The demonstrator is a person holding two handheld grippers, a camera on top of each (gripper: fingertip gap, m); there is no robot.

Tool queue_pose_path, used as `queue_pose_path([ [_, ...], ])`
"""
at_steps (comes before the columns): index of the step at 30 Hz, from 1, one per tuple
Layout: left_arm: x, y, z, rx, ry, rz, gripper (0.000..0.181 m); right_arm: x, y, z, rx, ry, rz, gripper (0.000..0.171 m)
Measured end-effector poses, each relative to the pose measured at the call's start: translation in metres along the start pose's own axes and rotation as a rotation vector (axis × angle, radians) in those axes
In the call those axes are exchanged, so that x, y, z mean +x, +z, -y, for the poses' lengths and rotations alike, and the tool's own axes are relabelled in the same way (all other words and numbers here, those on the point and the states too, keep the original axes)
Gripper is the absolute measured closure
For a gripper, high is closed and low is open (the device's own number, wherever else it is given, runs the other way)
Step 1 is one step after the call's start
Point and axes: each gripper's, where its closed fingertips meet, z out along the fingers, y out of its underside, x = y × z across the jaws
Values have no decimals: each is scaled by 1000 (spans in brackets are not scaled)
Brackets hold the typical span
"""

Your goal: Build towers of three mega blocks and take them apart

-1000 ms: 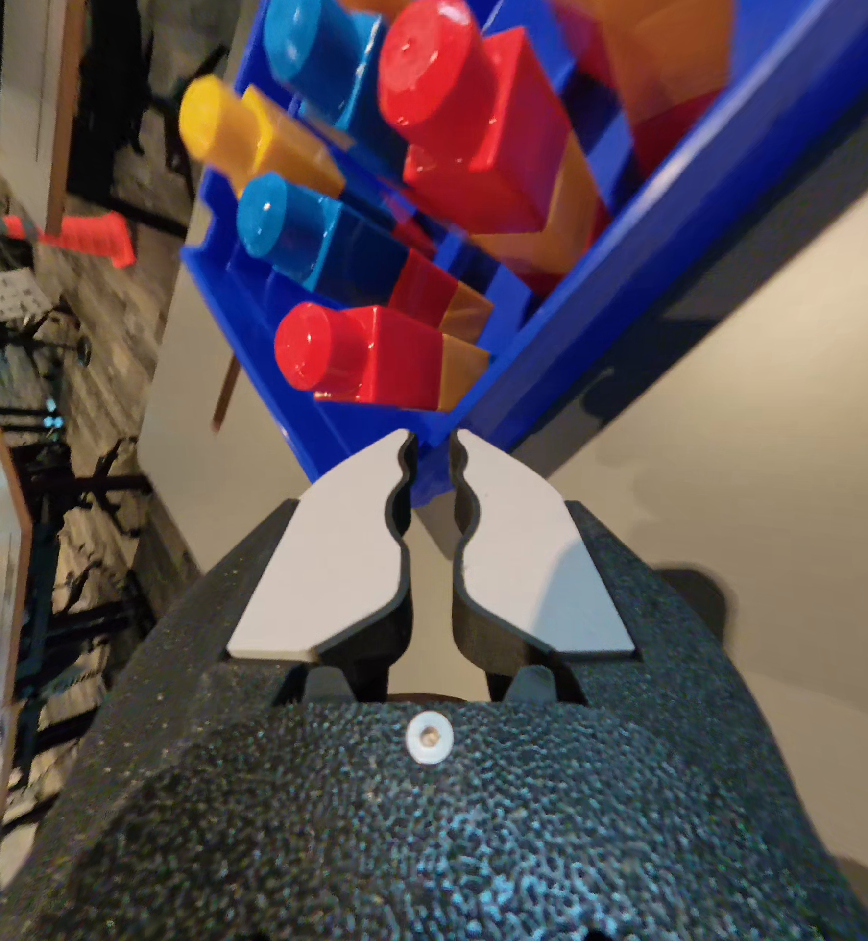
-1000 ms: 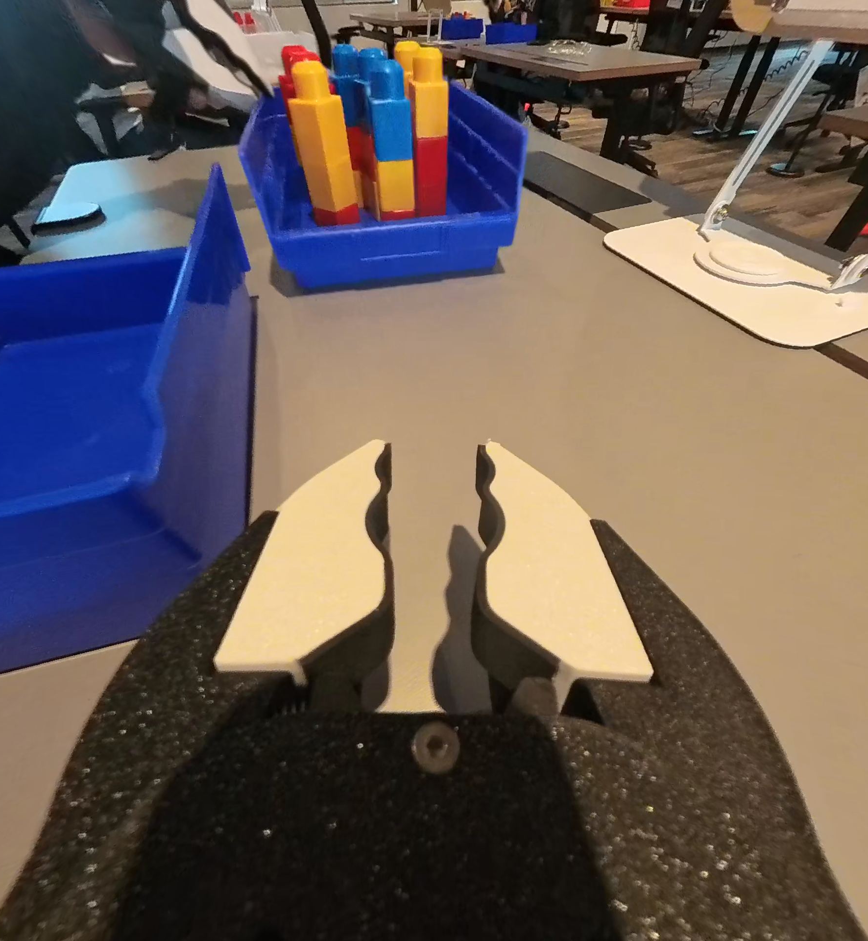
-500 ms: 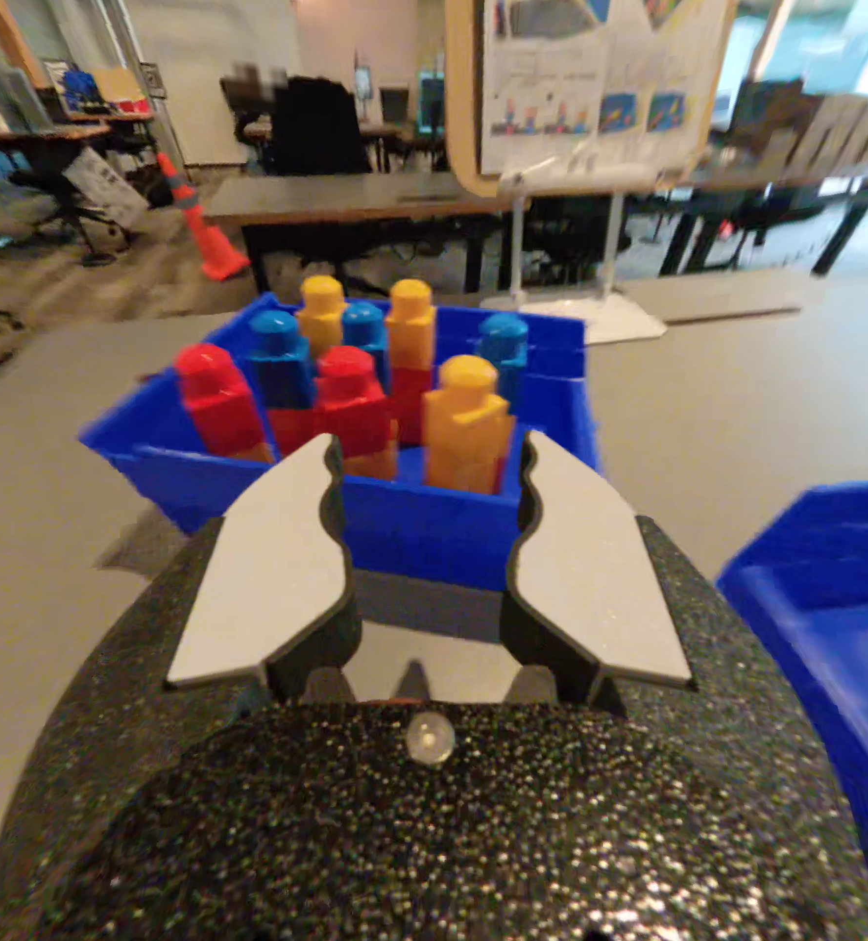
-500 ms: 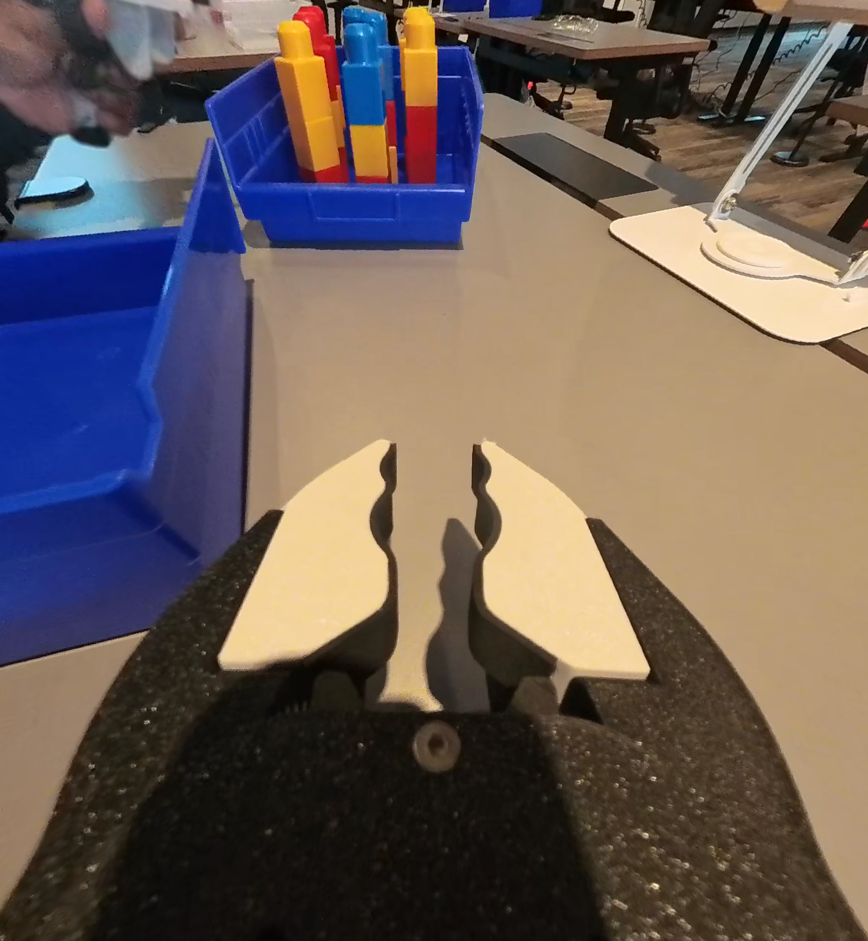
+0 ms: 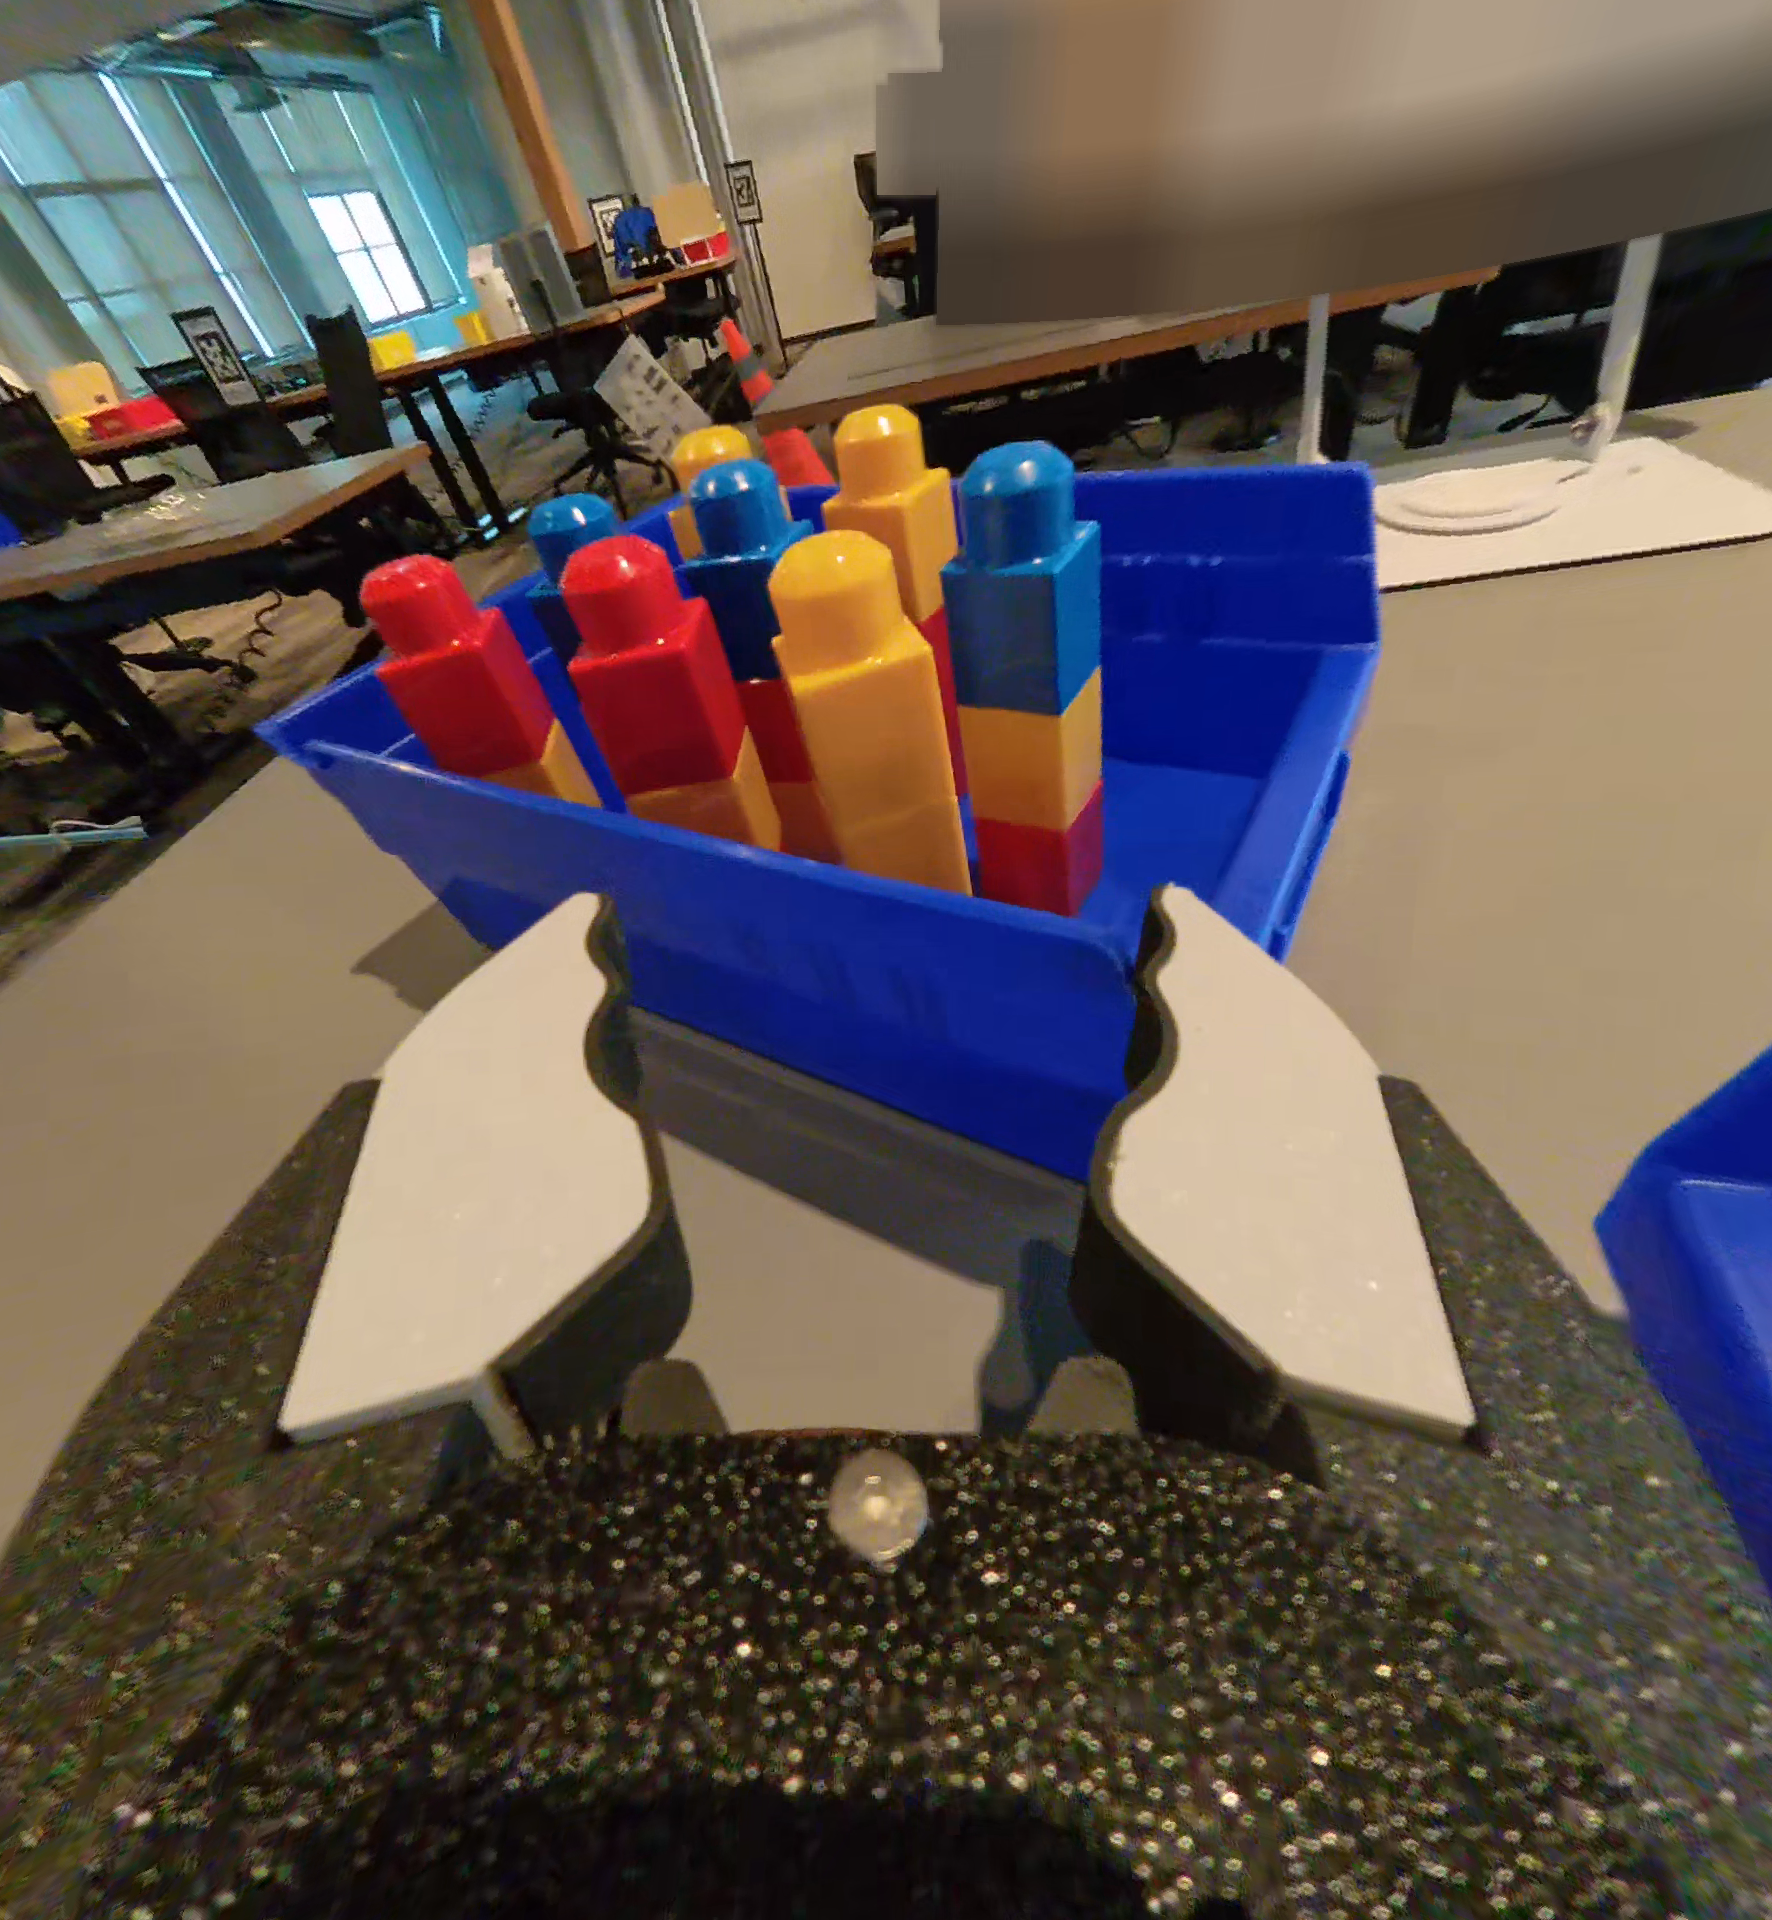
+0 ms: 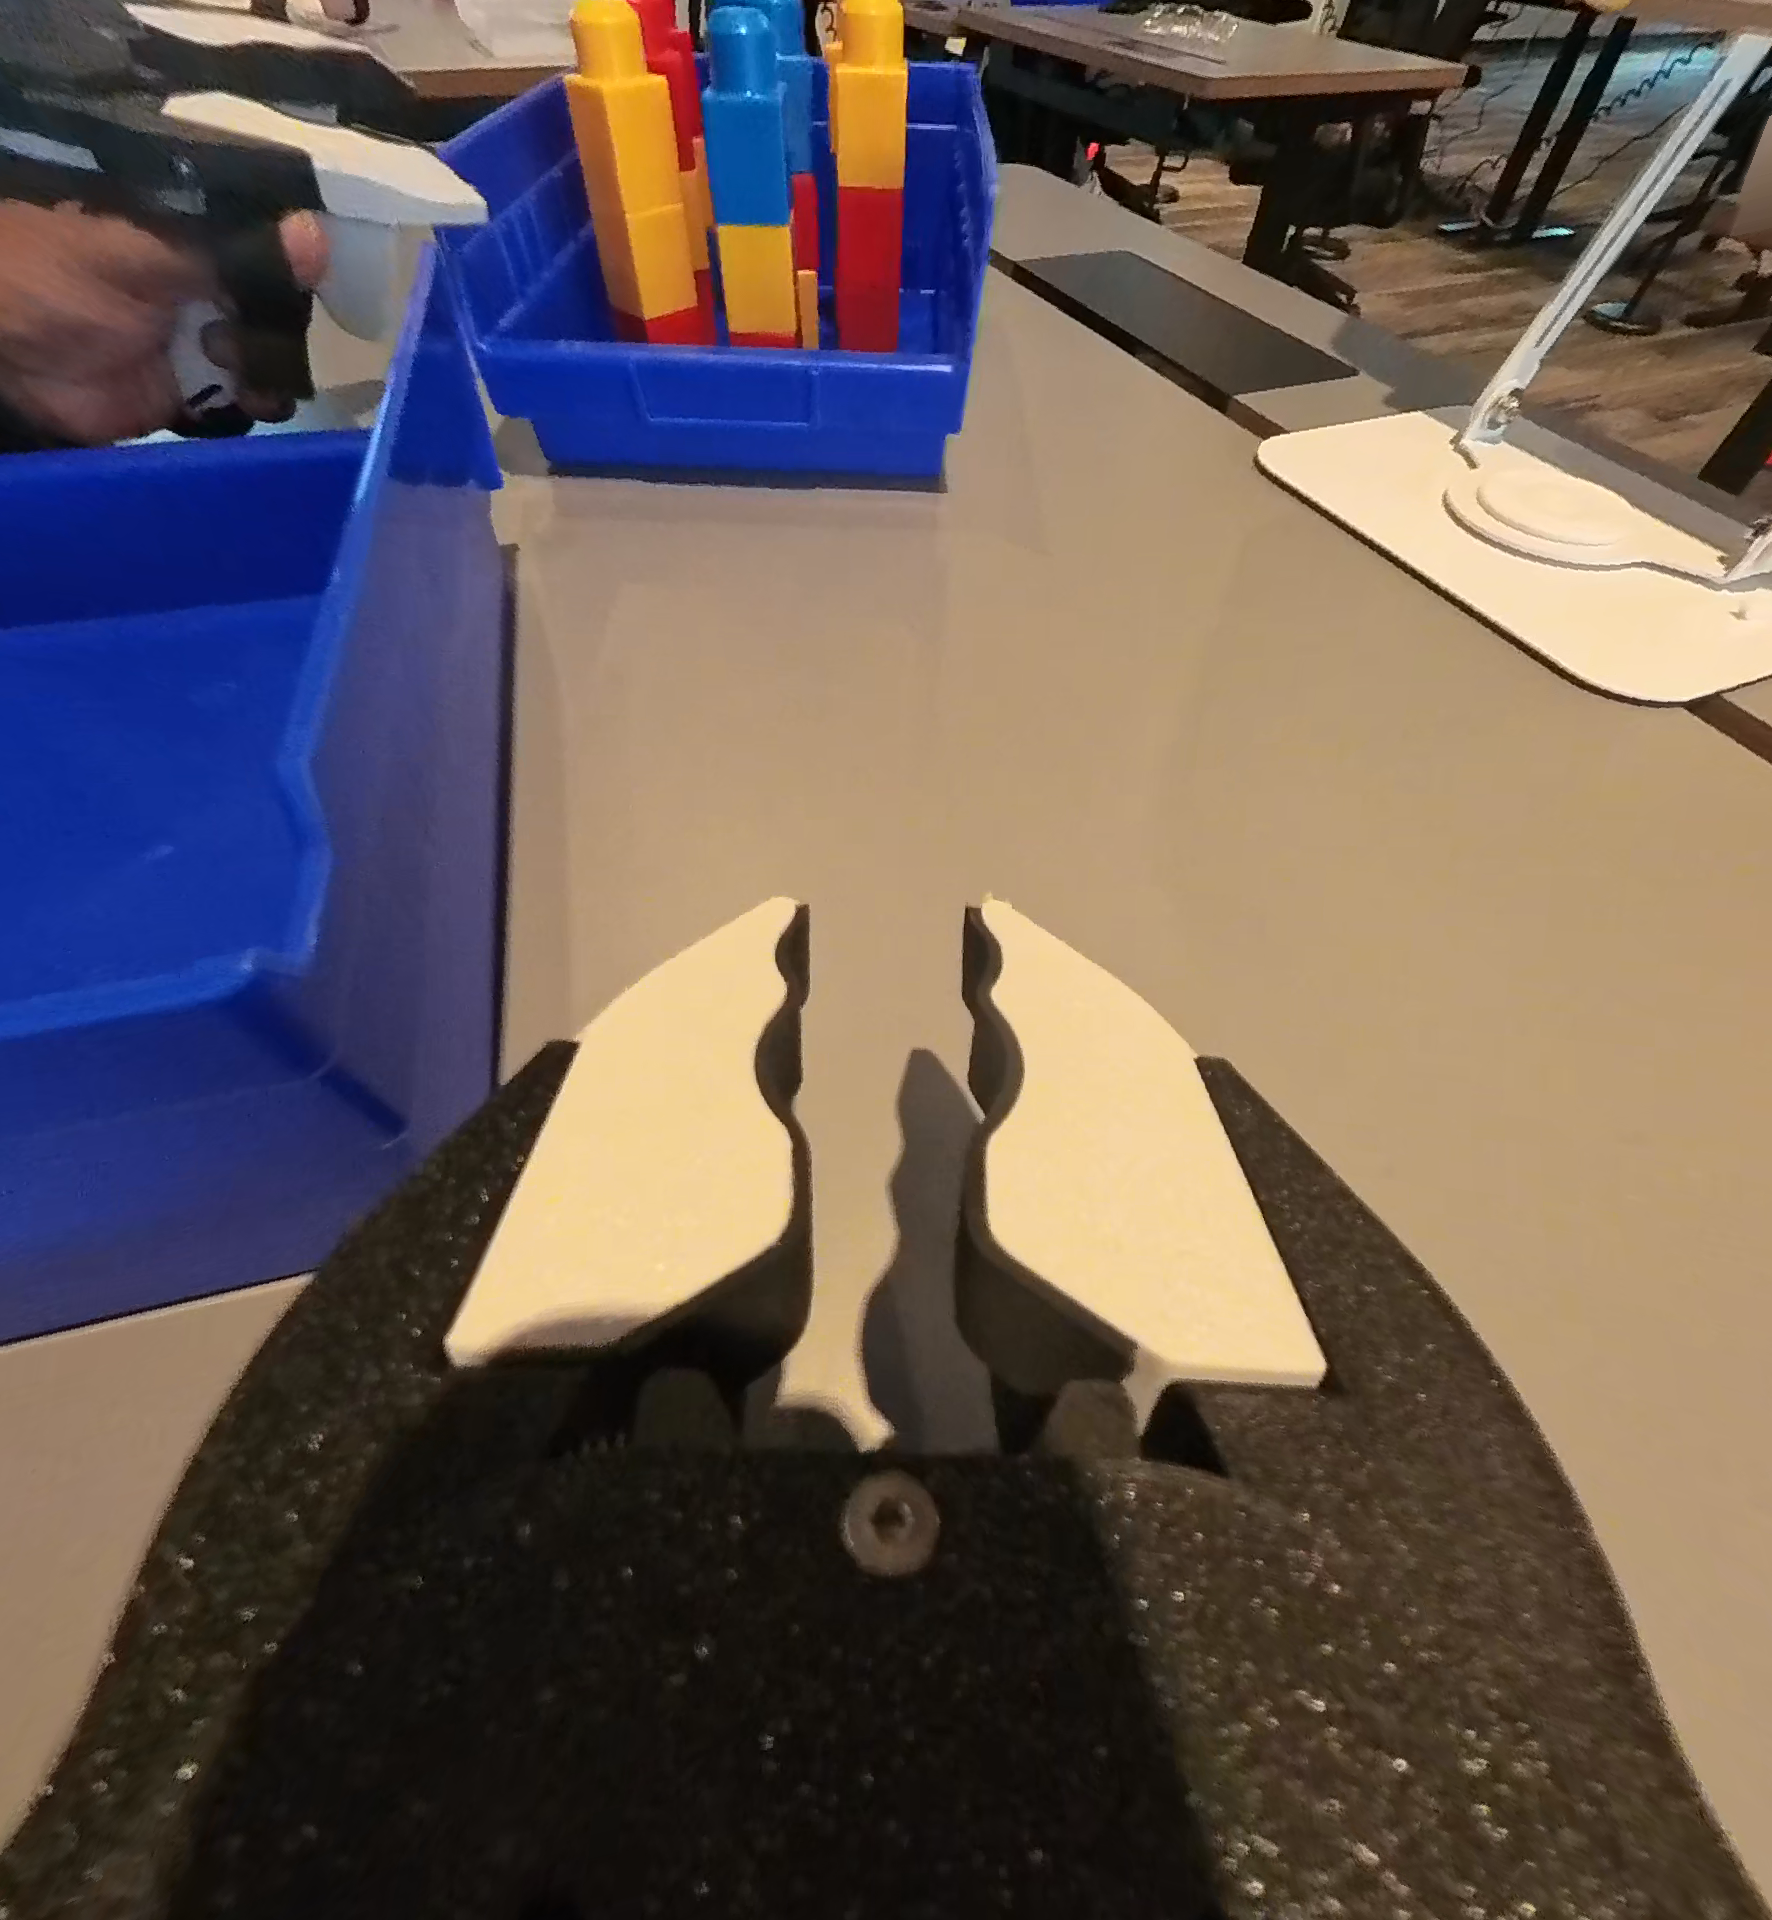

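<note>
Now the left claw (image 5: 877,971), spread wider and empty, has levelled before the tower bin (image 5: 861,977); right claw (image 6: 887,920) waits, slightly parted, empty. Extraction follows.

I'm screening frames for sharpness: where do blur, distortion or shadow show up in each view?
Left wrist view: block towers sharp, wide-angle bending at the edges. Right wrist view: the person's hand is motion-blurred; the right hand-held gripper casts a crisp shadow on the table.

Towers (image 5: 861,686) of three stacked blocks, in red, yellow and blue, stand upright and packed close together inside a blue bin (image 5: 861,987) on the grey table (image 6: 1069,779).
</note>
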Motion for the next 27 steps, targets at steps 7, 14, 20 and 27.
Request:
queue_pose_path([
  [7,-54,-8,-13,-17,-8,105,96,-2,1,-1,-10,-11,3,143],
  [14,-125,-7,-27,-77,26,234,102,-3,2,-3,-23,-23,4,143],
  [20,-182,10,-45,-149,24,311,106,-4,3,-4,-34,-35,2,143],
  [27,-232,28,-57,-196,-38,362,109,-5,4,-6,-49,-52,-1,143],
])
